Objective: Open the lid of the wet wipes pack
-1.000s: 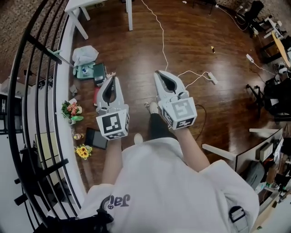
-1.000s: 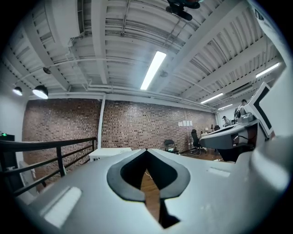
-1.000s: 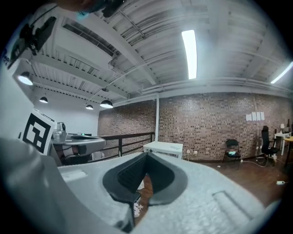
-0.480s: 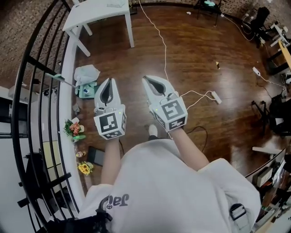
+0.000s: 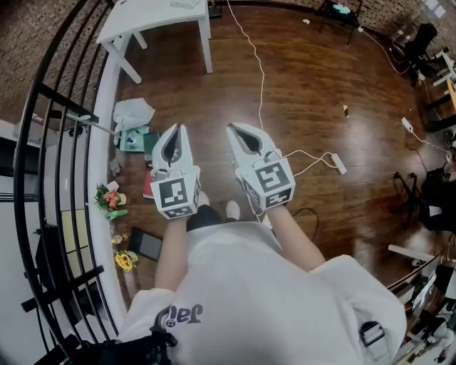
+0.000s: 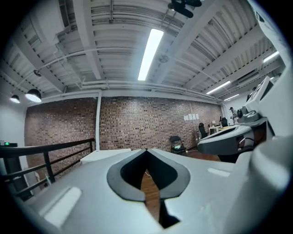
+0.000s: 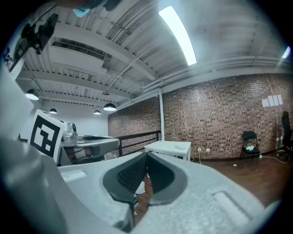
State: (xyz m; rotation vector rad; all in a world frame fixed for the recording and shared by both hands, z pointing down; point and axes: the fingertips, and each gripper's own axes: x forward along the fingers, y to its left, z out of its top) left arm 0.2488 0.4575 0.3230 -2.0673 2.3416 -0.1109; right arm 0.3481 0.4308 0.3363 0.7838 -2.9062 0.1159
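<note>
Walked nearer the white table (image 5: 153,18) over the past second, carrying left gripper (image 5: 176,130) and right gripper (image 5: 233,130) level, each pinched together on nothing. Yet to start: must still reach the wet wipes pack (image 7: 180,146), seemingly the small flat thing on that table, and lift its lid.

The wet wipes pack (image 5: 184,3) shows only as a small, flat, pale packet lying on the white desk (image 5: 146,18), at 11 o'clock in the head view. It is too far off to tell whether its lid is open or shut.
</note>
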